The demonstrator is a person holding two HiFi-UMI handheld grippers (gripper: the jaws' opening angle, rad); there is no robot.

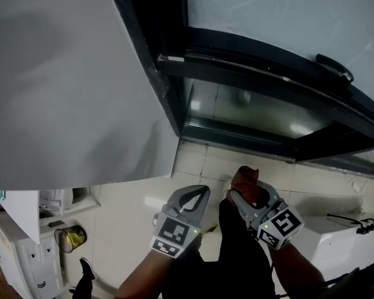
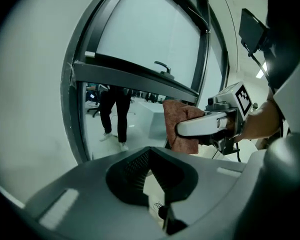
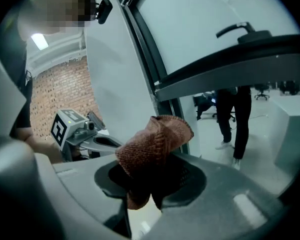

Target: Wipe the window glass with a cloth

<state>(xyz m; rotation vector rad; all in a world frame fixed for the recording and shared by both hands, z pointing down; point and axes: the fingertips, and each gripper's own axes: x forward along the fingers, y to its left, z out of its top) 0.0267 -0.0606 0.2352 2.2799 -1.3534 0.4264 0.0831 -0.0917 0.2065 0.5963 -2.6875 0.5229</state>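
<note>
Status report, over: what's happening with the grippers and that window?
Right gripper shut on brown cloth. Left gripper shut, empty. Cloth not yet at window glass. Nothing blocking.

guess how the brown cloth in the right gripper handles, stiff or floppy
Probably floppy: the cloth bunches and folds where the right gripper pinches it. Likely light, as its free end stands up unsupported. The coarse weave probably resists slipping.

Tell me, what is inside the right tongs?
A brown cloth, all bunched up. The right tongs are shut on it, and most of it sticks out. The bit pinched between the tongs is covered, so it cannot be seen.
</note>
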